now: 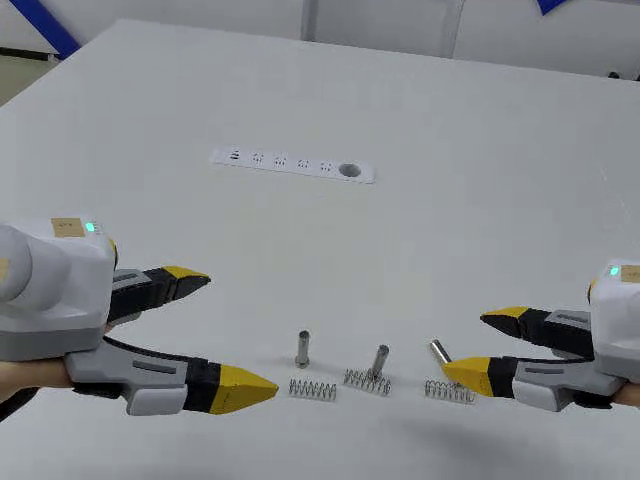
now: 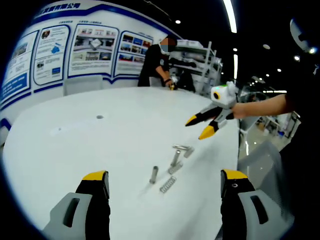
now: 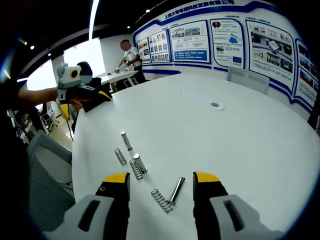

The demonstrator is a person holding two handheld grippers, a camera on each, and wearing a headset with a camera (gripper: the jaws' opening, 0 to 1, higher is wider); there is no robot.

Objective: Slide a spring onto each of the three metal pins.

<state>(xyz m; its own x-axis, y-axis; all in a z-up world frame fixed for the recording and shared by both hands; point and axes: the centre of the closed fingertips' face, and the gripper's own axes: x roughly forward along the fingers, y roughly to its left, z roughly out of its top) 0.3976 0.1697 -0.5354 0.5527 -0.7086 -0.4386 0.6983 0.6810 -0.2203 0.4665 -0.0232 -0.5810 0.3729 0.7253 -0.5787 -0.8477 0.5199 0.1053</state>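
The left gripper (image 1: 240, 330), held low on the left, points right with jaws spread wide. The right gripper (image 1: 464, 343) points left toward it, jaws parted less.

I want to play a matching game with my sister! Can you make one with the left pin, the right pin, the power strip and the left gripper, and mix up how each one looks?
Things (sides as in the head view):
1. left pin
2. right pin
3. power strip
4. left gripper

How it looks:
A. open, holding nothing
B. lying on its side
C. standing upright
D. white, with a row of sockets

Pairs: 1-C, 2-B, 3-D, 4-A.
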